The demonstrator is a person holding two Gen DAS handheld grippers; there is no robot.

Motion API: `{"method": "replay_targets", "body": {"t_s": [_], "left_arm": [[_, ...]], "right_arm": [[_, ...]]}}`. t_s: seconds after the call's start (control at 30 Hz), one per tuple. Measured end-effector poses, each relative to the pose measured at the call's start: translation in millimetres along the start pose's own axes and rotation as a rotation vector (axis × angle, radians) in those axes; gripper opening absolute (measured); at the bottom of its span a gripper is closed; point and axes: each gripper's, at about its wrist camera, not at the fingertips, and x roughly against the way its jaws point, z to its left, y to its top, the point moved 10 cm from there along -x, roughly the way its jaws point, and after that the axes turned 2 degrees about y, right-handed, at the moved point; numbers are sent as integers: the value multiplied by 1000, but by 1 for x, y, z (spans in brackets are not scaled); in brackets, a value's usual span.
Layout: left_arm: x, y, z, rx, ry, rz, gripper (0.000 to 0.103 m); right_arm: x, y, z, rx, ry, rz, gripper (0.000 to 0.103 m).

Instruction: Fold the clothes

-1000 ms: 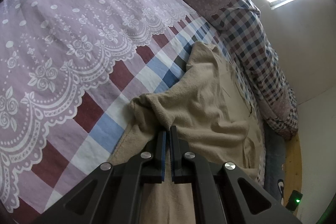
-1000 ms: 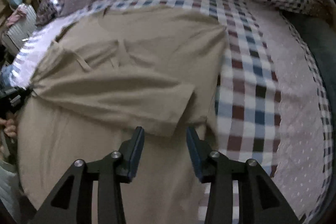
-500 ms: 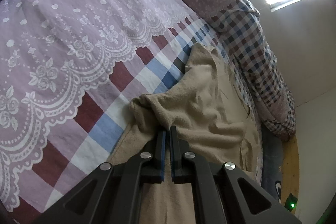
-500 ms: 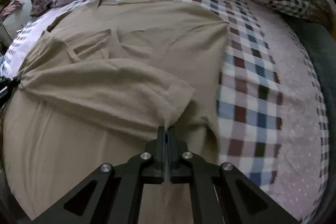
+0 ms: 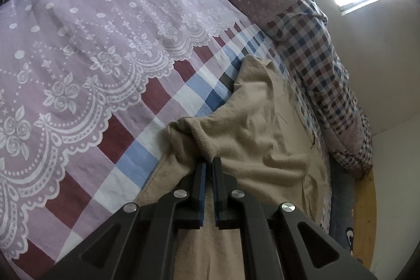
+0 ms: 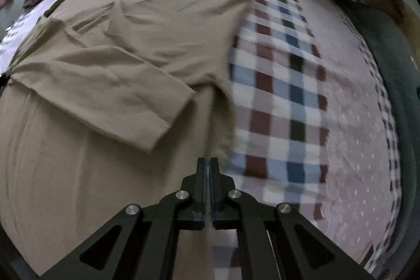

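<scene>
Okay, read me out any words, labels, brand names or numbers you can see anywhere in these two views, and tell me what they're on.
None: no readable text in either view.
The tan garment shows no tag or print.
The bedspread carries only lace flowers, dots and checks.
A dark item by the bed edge has a marking, too small to read.

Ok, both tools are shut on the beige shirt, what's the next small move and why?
Probably lift both together and carry the right side over toward the left. The left tool pinches a bunched fold, the right tool the shirt's right edge, and one sleeve already lies folded across.
</scene>
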Motion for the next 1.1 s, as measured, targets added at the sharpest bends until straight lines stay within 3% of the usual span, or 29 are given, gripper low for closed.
{"method": "replay_targets", "body": {"t_s": [0.1, 0.13, 0.2, 0.27, 0.37, 0.5, 0.77, 0.93, 1.1], "left_arm": [[5, 1, 2, 3, 7, -13, 11], [8, 1, 2, 3, 10, -18, 18], [19, 4, 0, -6, 1, -41, 37], [36, 8, -5, -19, -22, -84, 64], [71, 13, -17, -57, -79, -153, 80], [128, 11, -40, -156, -157, -221, 83], [235, -48, -29, -342, -215, -356, 84], [312, -97, 3, -376, -249, -439, 84], [398, -130, 9, -427, -271, -517, 85]], "right_arm": [[24, -12, -7, -31, 1, -52, 1], [34, -18, -9, -41, 0, -71, 2], [53, -30, -8, -51, 10, -117, 6], [77, -43, -2, -63, 29, -184, 13], [113, -63, 11, -67, 49, -298, 25], [159, -94, 26, -108, 112, -440, 45], [182, -165, 33, -150, 95, -474, 46], [217, -182, 83, -105, 204, -620, 46], [275, -187, 136, -14, 310, -761, 47]]}}
